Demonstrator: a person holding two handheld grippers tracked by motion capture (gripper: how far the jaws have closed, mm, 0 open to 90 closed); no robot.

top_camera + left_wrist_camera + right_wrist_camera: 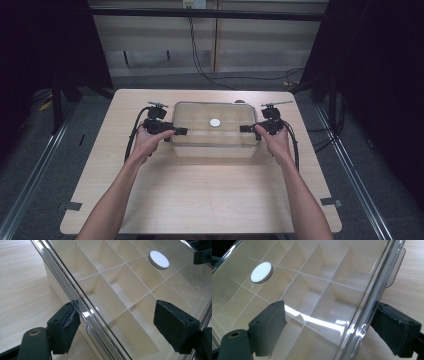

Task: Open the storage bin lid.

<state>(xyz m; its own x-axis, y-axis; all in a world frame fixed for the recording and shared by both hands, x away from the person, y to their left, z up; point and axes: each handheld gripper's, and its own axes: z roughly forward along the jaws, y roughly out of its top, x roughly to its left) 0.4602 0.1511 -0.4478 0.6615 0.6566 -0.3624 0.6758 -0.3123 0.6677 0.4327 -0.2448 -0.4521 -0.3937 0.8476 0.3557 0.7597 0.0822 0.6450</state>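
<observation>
A clear plastic compartment box (215, 149) with its transparent lid down stands at the middle of the wooden table. A white round disc (215, 122) sits at the lid's centre, also seen as the disc (158, 259) and the disc (261, 272). My left gripper (180, 131) is at the box's left end, my right gripper (246, 128) at its right end. The left gripper (117, 322) straddles the lid's rim (82, 312), one jaw outside the box and one over the lid, open. The right gripper (332, 322) straddles the opposite rim (364, 315) the same way, open, pads clear of the plastic.
White dividers (117, 287) split the box into several empty cells. A clear latch tab (395, 267) sticks out from the rim near the right gripper. Bare table (200, 195) lies in front of the box. Cables (131, 142) trail from both grippers.
</observation>
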